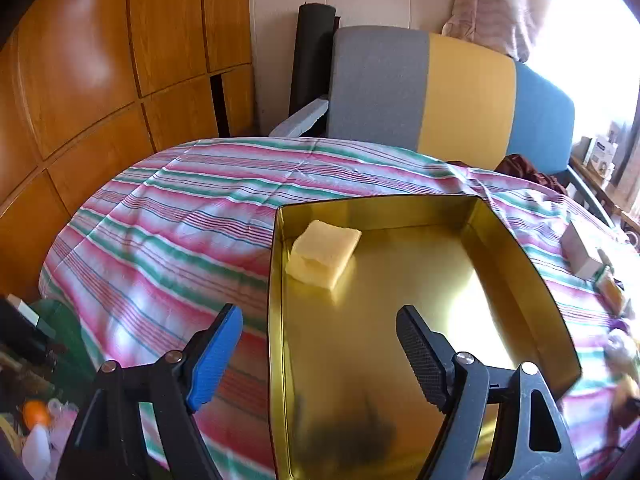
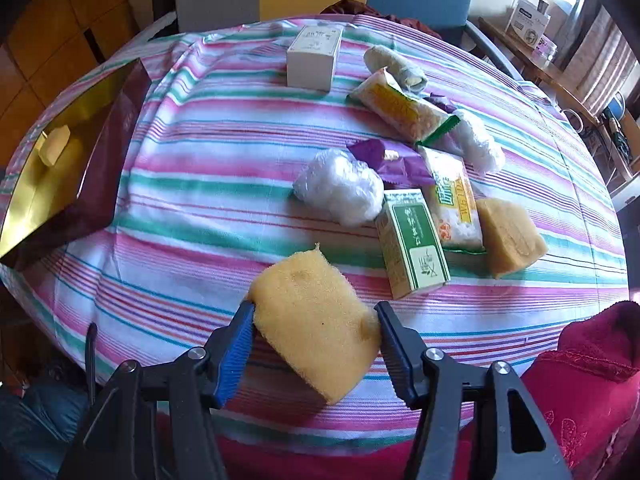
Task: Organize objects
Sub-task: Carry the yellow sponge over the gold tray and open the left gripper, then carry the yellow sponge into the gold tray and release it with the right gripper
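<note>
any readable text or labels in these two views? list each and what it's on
None can be quoted with confidence.
Green-and-white box: vertical print and a small drawing, too blurred to read.
Yellow-and-white snack packet: large letters, distorted, illegible.
White box: faint print on its top, too small.
Carton on the far shelf: dark label, too small.
Gold tin: no text visible.

left tongs [image 1: 318,354]: jaws spread wide, nothing between the pads, pointing obliquely down toward 12 o'clock | right tongs [image 2: 314,344]: jaws pressed on both sides of a yellow sponge [image 2: 316,324], aimed steeply down, sponge tilted toward 11 o'clock
</note>
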Tool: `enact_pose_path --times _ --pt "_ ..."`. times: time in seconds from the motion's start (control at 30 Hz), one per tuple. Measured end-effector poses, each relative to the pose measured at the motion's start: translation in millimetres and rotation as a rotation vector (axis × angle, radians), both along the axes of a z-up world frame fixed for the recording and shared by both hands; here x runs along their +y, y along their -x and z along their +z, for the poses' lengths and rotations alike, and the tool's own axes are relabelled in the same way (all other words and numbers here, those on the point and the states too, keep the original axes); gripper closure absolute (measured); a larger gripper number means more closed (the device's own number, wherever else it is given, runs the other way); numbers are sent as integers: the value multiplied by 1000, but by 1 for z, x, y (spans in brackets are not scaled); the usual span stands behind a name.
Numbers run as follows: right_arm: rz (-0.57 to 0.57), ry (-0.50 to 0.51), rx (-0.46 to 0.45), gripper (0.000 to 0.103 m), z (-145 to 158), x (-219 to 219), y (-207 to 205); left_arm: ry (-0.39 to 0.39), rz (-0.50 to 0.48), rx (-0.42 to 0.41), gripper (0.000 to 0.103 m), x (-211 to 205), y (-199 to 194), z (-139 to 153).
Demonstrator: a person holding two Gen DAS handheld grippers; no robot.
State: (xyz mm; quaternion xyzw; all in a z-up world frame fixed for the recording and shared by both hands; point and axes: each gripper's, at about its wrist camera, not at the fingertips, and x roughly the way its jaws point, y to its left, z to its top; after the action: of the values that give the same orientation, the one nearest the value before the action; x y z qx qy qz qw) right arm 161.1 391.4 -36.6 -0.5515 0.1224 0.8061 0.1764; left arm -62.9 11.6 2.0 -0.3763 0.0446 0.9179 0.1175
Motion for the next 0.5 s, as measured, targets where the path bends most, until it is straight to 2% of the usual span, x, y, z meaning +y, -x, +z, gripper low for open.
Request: enact_pose_path --times 0.27,0.5 --pt "93 14 115 44 39 -33 33 -23 4 10 19 -4 -28 7" --pt "246 95 189 44 59 -86 94 -33 10 9 19 -10 -36 6"
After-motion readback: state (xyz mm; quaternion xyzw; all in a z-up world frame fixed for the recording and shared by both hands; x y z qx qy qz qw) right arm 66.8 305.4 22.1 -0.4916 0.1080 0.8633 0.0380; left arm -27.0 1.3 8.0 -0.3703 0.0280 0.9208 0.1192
